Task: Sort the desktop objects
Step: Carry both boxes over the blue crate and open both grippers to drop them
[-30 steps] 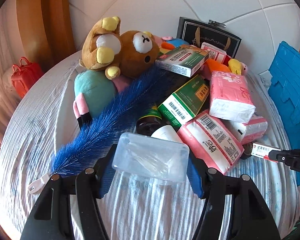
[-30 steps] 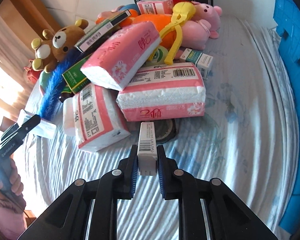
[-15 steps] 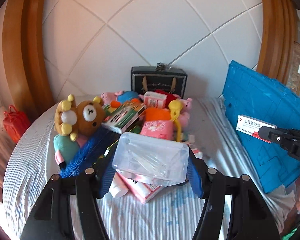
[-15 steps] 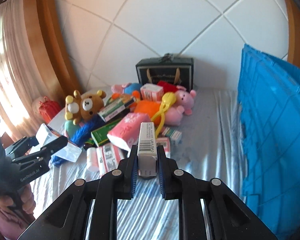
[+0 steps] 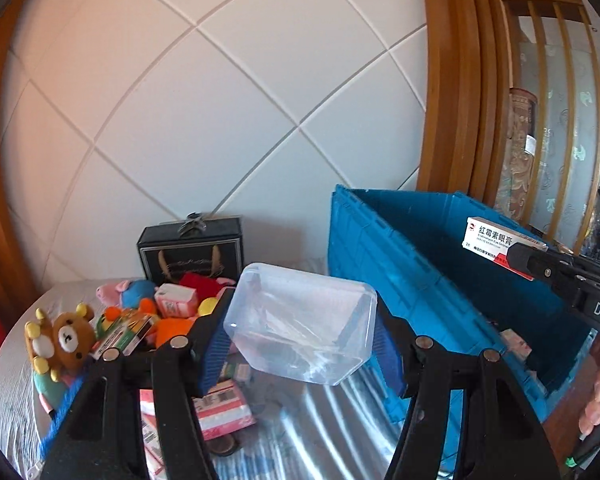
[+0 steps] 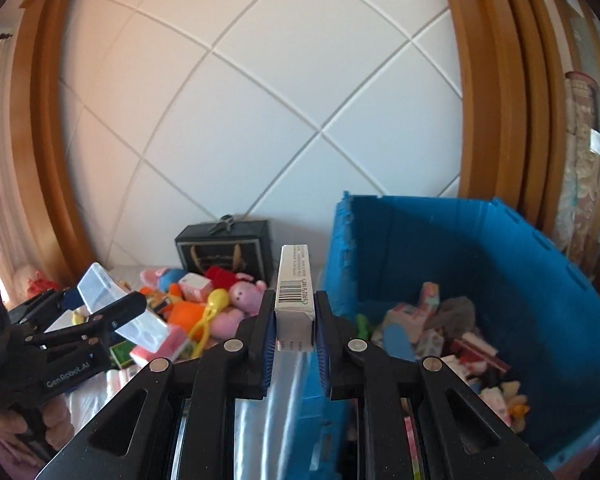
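My left gripper (image 5: 300,336) is shut on a clear plastic box (image 5: 300,324) and holds it in the air above the table, left of the blue crate (image 5: 420,280). It also shows in the right wrist view (image 6: 112,312). My right gripper (image 6: 294,320) is shut on a small white ointment carton (image 6: 294,292) with a barcode, held high at the crate's near left wall (image 6: 500,280). The carton shows in the left wrist view (image 5: 496,240) above the crate.
A heap stays on the white table (image 5: 12,392): teddy bear (image 5: 64,340), pink tissue packs (image 5: 216,408), pink pig plush (image 6: 244,296), yellow clip (image 6: 212,312), black gift bag (image 5: 192,252). The crate holds several small items (image 6: 440,332). A tiled wall stands behind.
Both grippers have risen from the heap and swung right toward the blue crate, each keeping its object. The crate's inside now shows in the right wrist view.
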Demonstrator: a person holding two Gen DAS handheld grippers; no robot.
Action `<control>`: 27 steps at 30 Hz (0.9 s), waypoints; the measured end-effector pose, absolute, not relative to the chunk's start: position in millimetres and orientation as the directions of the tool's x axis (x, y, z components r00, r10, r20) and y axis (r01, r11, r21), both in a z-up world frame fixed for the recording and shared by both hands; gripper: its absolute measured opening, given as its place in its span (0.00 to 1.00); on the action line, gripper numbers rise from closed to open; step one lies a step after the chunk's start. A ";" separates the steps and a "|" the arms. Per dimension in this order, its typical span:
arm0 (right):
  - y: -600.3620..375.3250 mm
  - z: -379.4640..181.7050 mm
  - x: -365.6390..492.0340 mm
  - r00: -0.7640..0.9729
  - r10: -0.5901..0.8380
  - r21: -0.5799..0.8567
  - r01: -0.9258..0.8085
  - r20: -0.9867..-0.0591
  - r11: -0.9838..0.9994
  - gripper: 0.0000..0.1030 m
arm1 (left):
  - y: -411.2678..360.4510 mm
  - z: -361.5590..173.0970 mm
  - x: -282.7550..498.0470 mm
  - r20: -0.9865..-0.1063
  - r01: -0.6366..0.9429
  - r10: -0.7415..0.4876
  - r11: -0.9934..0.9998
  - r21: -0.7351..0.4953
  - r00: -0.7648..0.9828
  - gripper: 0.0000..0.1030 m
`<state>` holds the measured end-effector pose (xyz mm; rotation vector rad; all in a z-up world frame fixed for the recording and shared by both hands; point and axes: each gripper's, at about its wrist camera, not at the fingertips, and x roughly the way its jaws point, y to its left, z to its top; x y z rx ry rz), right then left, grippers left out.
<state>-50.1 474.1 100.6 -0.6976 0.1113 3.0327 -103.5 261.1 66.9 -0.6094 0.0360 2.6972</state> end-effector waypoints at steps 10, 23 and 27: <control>609.6 120.6 -76.4 -0.855 0.135 0.049 -0.184 -0.500 -0.982 0.17 | 409.8 110.1 -150.2 -0.499 -0.472 0.444 -0.878 -0.077 -0.744 0.60; 734.2 81.3 -164.2 -0.729 0.198 0.104 -0.346 -0.655 -0.932 0.17 | 560.2 56.0 -234.2 -0.731 -0.518 0.414 -0.850 -0.097 -0.542 0.60; 742.8 58.1 -177.8 -0.673 0.176 0.107 -0.357 -0.718 -0.928 0.17 | 577.5 39.1 -240.9 -0.759 -0.528 0.382 -0.847 -0.061 -0.526 0.60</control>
